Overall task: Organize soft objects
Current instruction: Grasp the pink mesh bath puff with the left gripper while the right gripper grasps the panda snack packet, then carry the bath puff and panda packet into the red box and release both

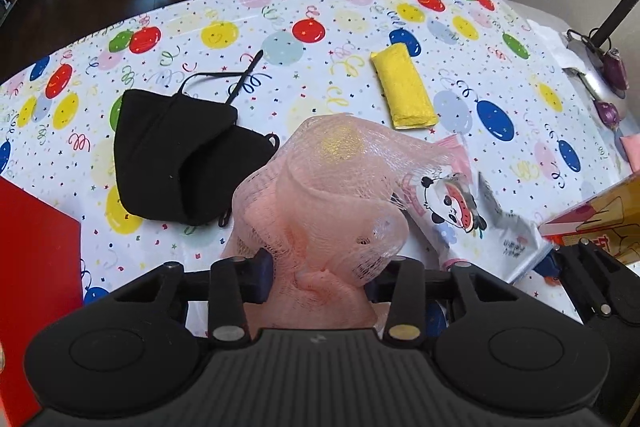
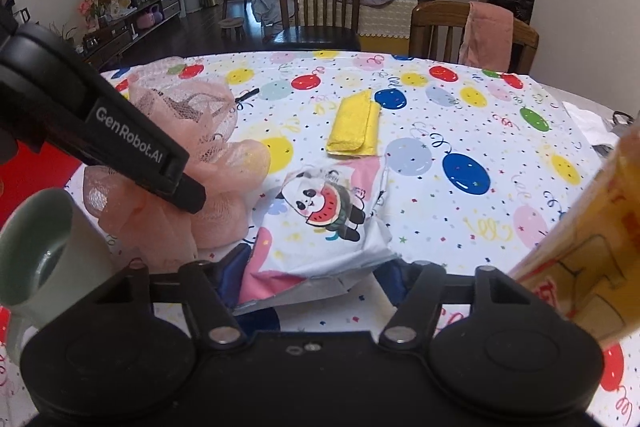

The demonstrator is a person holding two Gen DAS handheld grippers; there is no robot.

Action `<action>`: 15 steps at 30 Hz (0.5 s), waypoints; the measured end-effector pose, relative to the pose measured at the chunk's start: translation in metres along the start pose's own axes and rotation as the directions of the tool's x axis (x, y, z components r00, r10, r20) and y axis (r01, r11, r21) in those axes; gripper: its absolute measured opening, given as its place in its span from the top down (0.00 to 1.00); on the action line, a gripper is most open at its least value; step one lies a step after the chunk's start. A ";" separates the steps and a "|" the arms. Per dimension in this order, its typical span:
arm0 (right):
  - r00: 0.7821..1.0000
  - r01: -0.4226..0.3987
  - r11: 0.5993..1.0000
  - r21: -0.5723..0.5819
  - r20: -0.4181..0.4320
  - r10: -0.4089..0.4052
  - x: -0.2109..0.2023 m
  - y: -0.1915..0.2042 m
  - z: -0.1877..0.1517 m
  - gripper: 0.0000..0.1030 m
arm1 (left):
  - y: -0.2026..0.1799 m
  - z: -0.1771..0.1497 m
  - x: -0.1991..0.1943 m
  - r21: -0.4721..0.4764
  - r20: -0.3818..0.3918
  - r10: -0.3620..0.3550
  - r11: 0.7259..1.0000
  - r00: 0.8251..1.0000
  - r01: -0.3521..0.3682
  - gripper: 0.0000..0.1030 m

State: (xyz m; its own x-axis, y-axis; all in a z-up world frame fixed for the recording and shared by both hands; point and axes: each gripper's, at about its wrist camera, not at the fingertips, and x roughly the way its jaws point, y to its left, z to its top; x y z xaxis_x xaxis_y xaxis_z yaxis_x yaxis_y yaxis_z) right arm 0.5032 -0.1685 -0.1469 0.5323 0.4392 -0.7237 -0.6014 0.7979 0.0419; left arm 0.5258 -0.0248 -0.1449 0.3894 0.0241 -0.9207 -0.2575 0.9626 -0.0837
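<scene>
A pink mesh bath pouf (image 1: 332,195) bulges up between the pads of my left gripper (image 1: 320,275), which is shut on its lower folds. From the right wrist view the same pouf (image 2: 224,171) sits at the left with the left gripper's finger (image 2: 176,183) across it. My right gripper (image 2: 316,275) is shut on the near edge of a soft white packet printed with a panda and watermelon (image 2: 324,219), which looks crumpled (image 1: 452,207). A black fabric mask with straps (image 1: 172,155) lies on the left of the balloon-print tablecloth (image 1: 280,27). A folded yellow cloth (image 1: 404,91) (image 2: 354,129) lies farther back.
A red box (image 1: 36,267) stands at the near left and a yellow-orange carton (image 2: 592,247) at the near right. A pale green mug (image 2: 40,255) is close on the left. A silver lamp base (image 1: 592,67) sits at the far right; wooden chairs (image 2: 320,3) stand behind the table.
</scene>
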 end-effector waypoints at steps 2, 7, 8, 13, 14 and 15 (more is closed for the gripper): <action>1.000 0.006 1.000 0.012 0.005 -0.006 -0.006 0.000 0.000 0.44 | 0.000 -0.002 -0.005 0.002 0.013 -0.002 1.000 1.000 0.002 0.62; 1.000 0.023 0.999 0.029 0.018 -0.024 -0.021 -0.002 -0.003 0.45 | 0.001 -0.005 -0.015 -0.006 0.029 -0.021 1.000 0.999 0.022 0.63; 0.999 0.020 0.999 0.037 0.024 -0.021 -0.025 -0.003 -0.002 0.45 | 0.001 -0.006 -0.018 -0.006 0.035 -0.028 1.000 0.999 0.028 0.63; 0.998 0.014 0.999 0.050 0.061 -0.017 -0.049 -0.005 0.001 0.45 | 0.003 -0.009 -0.036 -0.010 0.060 -0.052 0.999 0.997 0.053 0.63; 0.997 0.013 0.999 0.048 0.069 -0.016 -0.055 -0.004 0.001 0.45 | 0.003 -0.010 -0.041 -0.009 0.066 -0.056 0.998 0.996 0.057 0.62; 0.997 0.010 0.999 0.046 0.074 -0.013 -0.060 -0.003 0.002 0.45 | 0.003 -0.010 -0.045 -0.006 0.071 -0.063 0.998 0.996 0.063 0.63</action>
State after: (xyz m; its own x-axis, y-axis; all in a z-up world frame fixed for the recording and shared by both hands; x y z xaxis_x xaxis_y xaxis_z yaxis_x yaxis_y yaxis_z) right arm 0.4743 -0.1969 -0.1022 0.5828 0.4579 -0.6713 -0.5681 0.8203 0.0664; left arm 0.4984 -0.0254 -0.1075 0.4664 -0.0174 -0.8844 -0.2376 0.9606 -0.1442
